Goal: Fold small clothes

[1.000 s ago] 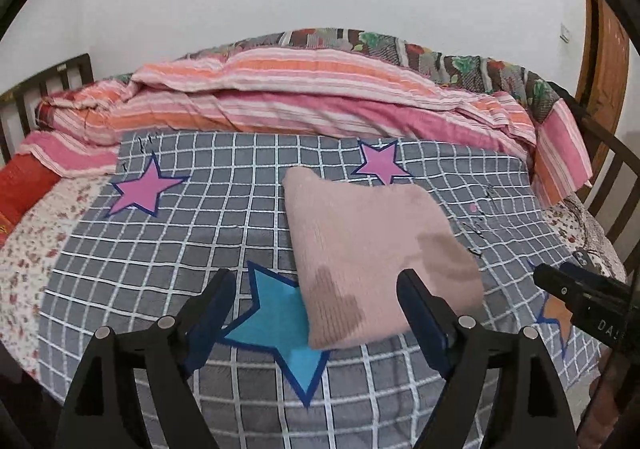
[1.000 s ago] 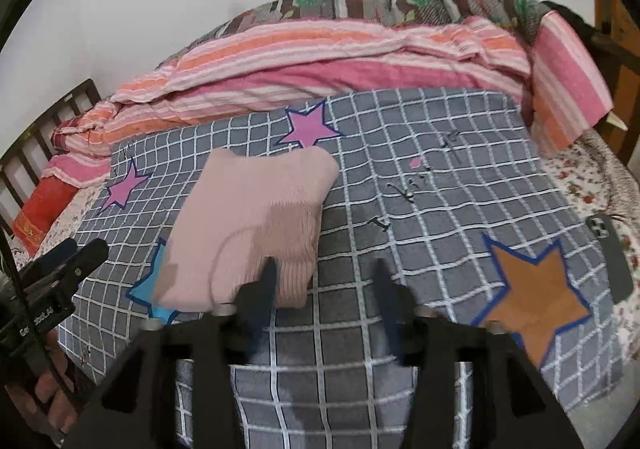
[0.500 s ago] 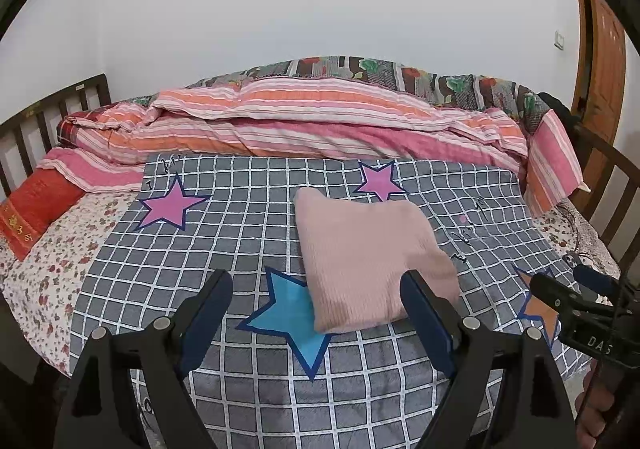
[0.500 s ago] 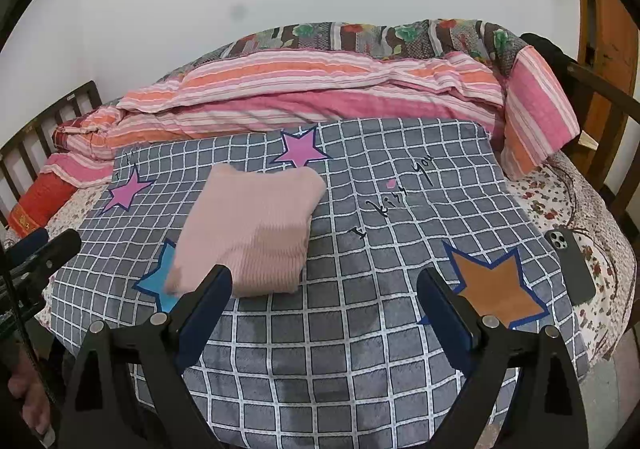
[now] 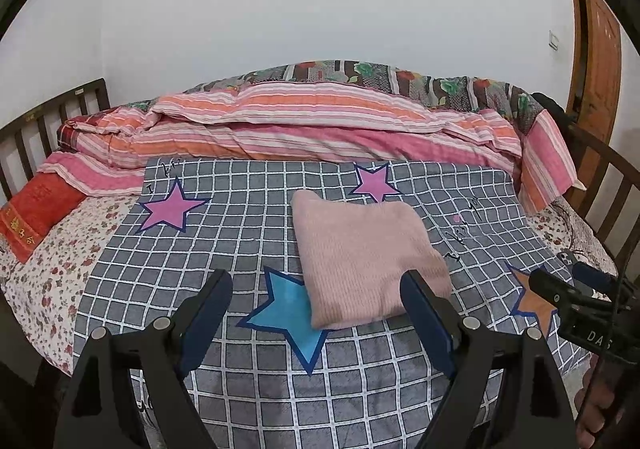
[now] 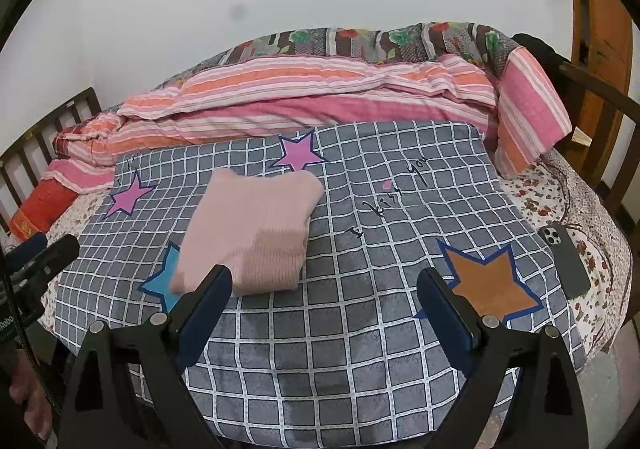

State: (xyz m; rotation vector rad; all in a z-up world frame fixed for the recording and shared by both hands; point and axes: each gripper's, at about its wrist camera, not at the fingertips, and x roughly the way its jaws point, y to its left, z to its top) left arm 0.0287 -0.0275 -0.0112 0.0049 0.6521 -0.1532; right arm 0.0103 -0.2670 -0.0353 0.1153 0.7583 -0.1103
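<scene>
A pink knitted garment [image 5: 362, 261] lies folded into a flat square on the grey checked blanket [image 5: 224, 233] with stars. It also shows in the right wrist view [image 6: 252, 237], left of centre. My left gripper [image 5: 318, 313] is open and empty, held back above the blanket's near edge, clear of the garment. My right gripper [image 6: 324, 313] is open and empty too, drawn back over the near edge, to the right of the garment. Nothing touches the garment.
A rolled striped pink and orange quilt [image 5: 320, 129] lies along the back of the bed. A dark phone [image 6: 566, 261] rests on the floral sheet at the right. Wooden bed rails [image 5: 40, 121] stand at both sides. A red cushion [image 5: 36, 213] lies at the left.
Both grippers have pulled back and up from the garment. The right gripper, narrow a second ago, has opened wide. The folded garment has stayed in place.
</scene>
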